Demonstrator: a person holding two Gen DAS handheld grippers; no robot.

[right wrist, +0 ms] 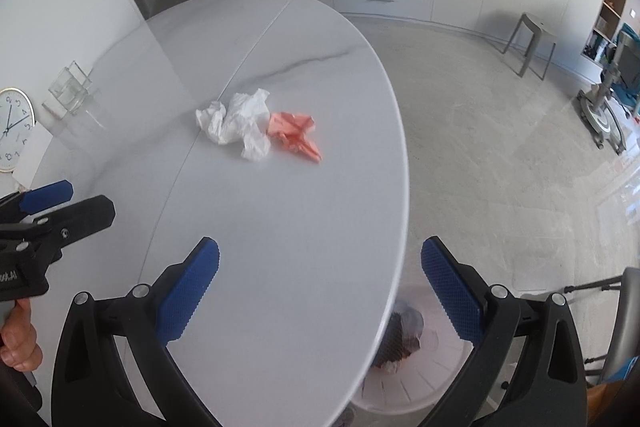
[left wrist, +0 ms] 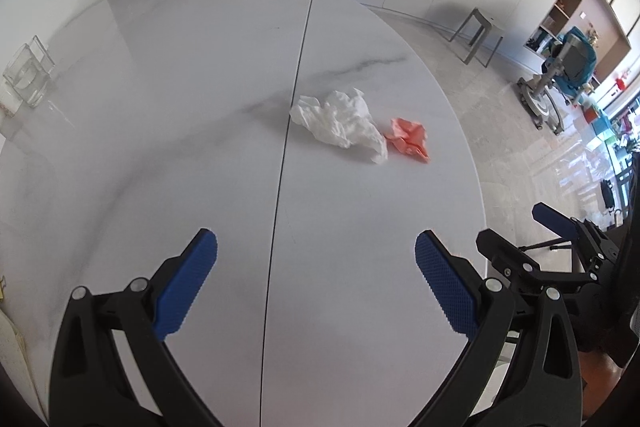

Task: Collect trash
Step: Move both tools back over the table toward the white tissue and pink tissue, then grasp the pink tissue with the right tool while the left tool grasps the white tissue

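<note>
Both the left gripper [left wrist: 316, 281] and the right gripper [right wrist: 320, 289] hang with fingers spread wide, holding nothing. The white tissue [left wrist: 340, 121] and orange paper [left wrist: 409, 138] lie touching near the table's [left wrist: 180, 131] right edge. A careless poke could knock them onto the floor, missing the bin [right wrist: 416, 375] below; nothing blocks the way, and the glass [left wrist: 28, 75] stands far left.

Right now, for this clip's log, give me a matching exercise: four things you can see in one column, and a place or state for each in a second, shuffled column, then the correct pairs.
Column one:
1. white crumpled tissue
2. orange crumpled paper
3. waste bin
4. glass container

Column two:
A. on the floor, partly under the table's edge
B. at the table's far left, near the wall
C. on the table, lying across the centre seam
D. on the table, beside the tissue on the side toward the table's edge

Pairs: 1-C, 2-D, 3-A, 4-B
</note>
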